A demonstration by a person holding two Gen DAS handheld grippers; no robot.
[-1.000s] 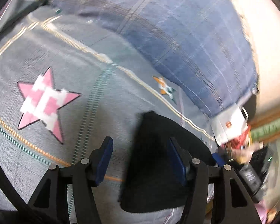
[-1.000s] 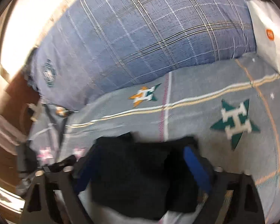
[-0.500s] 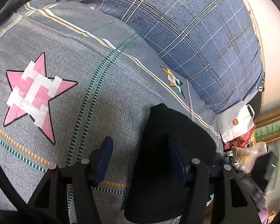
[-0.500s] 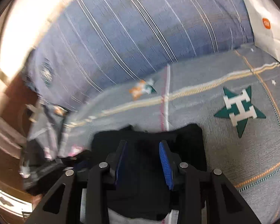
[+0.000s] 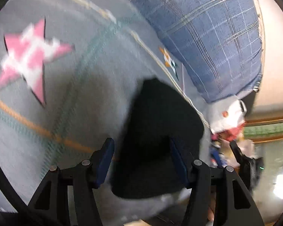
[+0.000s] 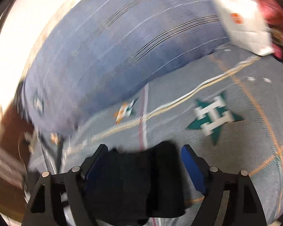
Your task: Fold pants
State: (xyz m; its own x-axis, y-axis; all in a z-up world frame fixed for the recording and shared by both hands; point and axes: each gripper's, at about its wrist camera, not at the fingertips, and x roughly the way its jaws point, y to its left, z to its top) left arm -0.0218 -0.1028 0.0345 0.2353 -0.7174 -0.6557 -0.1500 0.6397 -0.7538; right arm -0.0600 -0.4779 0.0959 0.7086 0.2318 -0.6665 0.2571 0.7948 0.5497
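Right wrist: star (image 6: 215, 115) lettered "H".

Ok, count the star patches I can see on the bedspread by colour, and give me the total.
Pink star: 1
Green star: 1
Orange-and-green star: 1
Total: 3, all on the grey bedspread; the small orange-and-green one also shows in the left wrist view.

Both grippers' fingers (image 5: 107, 156) (image 6: 188, 158) spread wide.
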